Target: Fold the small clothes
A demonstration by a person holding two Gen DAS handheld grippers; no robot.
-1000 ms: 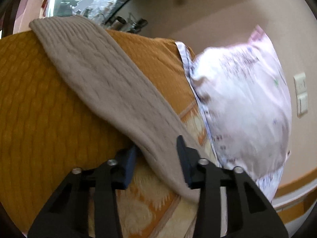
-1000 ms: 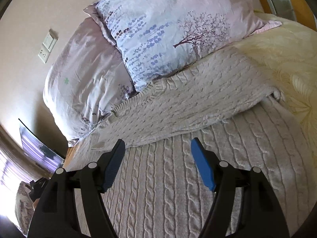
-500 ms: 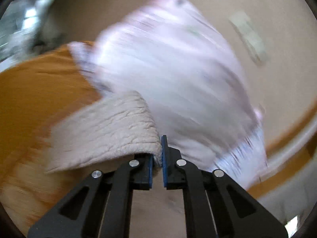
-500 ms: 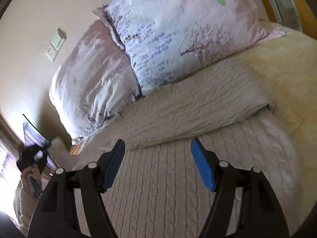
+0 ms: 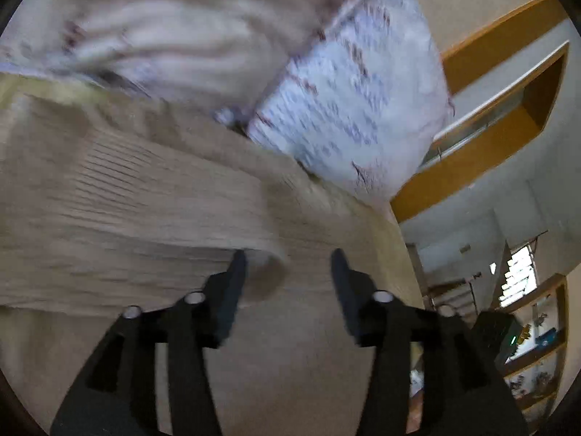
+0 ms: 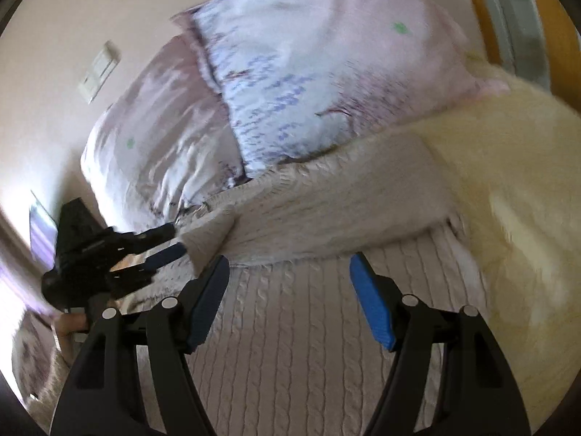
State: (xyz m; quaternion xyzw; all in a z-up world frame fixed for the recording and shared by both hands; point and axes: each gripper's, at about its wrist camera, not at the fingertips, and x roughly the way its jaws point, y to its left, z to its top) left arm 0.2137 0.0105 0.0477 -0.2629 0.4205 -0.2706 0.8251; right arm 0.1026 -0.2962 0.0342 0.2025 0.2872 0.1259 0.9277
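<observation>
Right wrist view: right tool (image 6: 288, 289) gaped wide, empty, over cream sweater (image 6: 290, 345); left tool (image 6: 174, 241) at 9 o'clock was opening, sleeve cuff (image 6: 208, 232) between its jaws.

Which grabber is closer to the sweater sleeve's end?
Left. The left gripper is right at the sleeve cuff, jaws opening around it. The right gripper hovers open over the sweater body.

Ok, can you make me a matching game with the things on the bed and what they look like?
Things:
1. sweater
2. pillow
3. right gripper
4. wall switch

Looks:
a. white, up on the wall
b. purple flower print
c. cream, cable-knit, spread on the bed
d. blue pads, jaws apart, holding nothing

Pairs: 1-c, 2-b, 3-d, 4-a
</observation>
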